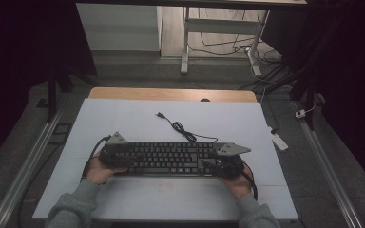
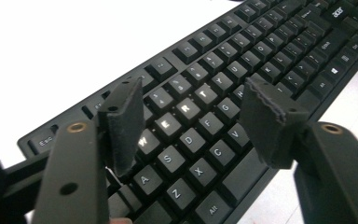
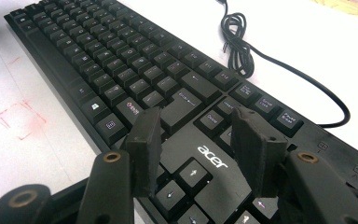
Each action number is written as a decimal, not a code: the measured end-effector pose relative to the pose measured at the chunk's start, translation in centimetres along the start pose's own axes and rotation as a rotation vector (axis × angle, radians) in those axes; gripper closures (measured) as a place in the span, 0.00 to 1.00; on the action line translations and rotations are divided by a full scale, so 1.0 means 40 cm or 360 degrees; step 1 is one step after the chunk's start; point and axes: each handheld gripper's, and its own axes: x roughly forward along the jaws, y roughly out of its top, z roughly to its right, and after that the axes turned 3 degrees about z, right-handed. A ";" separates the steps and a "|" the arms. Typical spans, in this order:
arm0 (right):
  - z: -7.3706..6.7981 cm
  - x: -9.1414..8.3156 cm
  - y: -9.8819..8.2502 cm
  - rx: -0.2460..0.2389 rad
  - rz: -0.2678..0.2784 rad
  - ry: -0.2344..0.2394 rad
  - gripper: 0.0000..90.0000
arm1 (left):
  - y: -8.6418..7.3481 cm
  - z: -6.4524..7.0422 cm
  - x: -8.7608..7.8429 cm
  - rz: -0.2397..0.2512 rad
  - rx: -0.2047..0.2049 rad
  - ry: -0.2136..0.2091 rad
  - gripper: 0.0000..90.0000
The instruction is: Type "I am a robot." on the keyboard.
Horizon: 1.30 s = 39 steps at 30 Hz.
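Note:
A black Acer keyboard (image 1: 171, 159) lies across the white tabletop (image 1: 123, 118), its cable (image 1: 180, 128) coiled behind it with the plug lying free. My left gripper (image 1: 126, 163) rests over the keyboard's left end. In the left gripper view my left gripper (image 2: 193, 88) stands open above the letter keys (image 2: 186, 112), pressing on nothing. My right gripper (image 1: 208, 164) is over the keyboard's right end. In the right gripper view my right gripper (image 3: 196, 116) is open above the Acer logo and arrow keys on the keyboard (image 3: 121, 70), with the cable (image 3: 237, 46) beyond.
A faint red square mark (image 3: 18, 119) sits on the tabletop in front of the keyboard. A wooden edge (image 1: 171, 94) borders the table's far side. A white power strip (image 1: 279, 140) lies on the floor to the right, and desk legs (image 1: 185, 42) stand farther back.

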 end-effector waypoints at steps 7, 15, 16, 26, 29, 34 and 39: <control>0.002 0.001 -0.001 0.0003 -0.0004 -0.0001 0.59 | 0.002 0.022 0.013 0.0009 0.0041 -0.0068 0.70; 0.001 0.003 -0.001 0.0001 -0.0009 -0.0004 0.59 | 0.005 0.058 0.046 -0.0037 0.0114 -0.0119 0.99; 0.001 0.003 -0.001 0.0000 -0.0009 -0.0004 0.59 | 0.005 0.061 0.052 -0.0049 0.0124 -0.0120 0.99; 0.002 0.003 -0.001 -0.0001 -0.0006 -0.0007 0.59 | 0.002 0.084 0.091 -0.0127 0.0152 -0.0121 0.99; 0.002 0.003 -0.001 -0.0003 -0.0008 -0.0008 0.59 | 0.001 0.088 0.095 -0.0143 0.0163 -0.0125 0.99; 0.003 0.002 -0.001 -0.0003 -0.0004 -0.0010 0.59 | 0.000 0.089 0.098 -0.0157 0.0170 -0.0131 0.99; 0.003 0.002 -0.001 -0.0004 -0.0003 -0.0009 0.59 | -0.001 0.090 0.099 -0.0162 0.0171 -0.0132 0.99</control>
